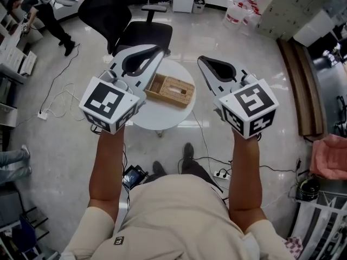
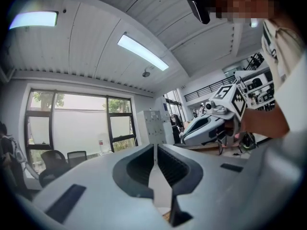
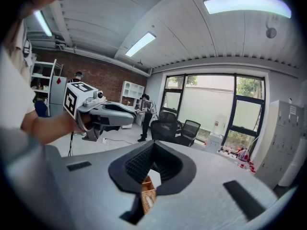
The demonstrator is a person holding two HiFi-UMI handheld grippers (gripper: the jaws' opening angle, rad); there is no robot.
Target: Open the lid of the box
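Observation:
A rectangular wicker box (image 1: 171,90) lies on a small round white table (image 1: 162,118) below both grippers; its woven top carries a pale strip in the middle. My left gripper (image 1: 157,52) hovers over the table's left rim, above and left of the box, jaws together and empty. My right gripper (image 1: 201,60) hangs to the right of the box, also shut with nothing in it. Neither touches the box. Under the shut jaws of the right gripper (image 3: 153,143) a corner of the box (image 3: 147,198) shows. The left gripper (image 2: 154,147) points level into the room.
A black office chair (image 1: 143,28) stands just behind the table. Cables (image 1: 59,96) trail over the floor at the left. A wooden bench (image 1: 303,91) runs along the right side. A person (image 1: 46,15) stands at the far left. My feet (image 1: 187,150) are near the table's base.

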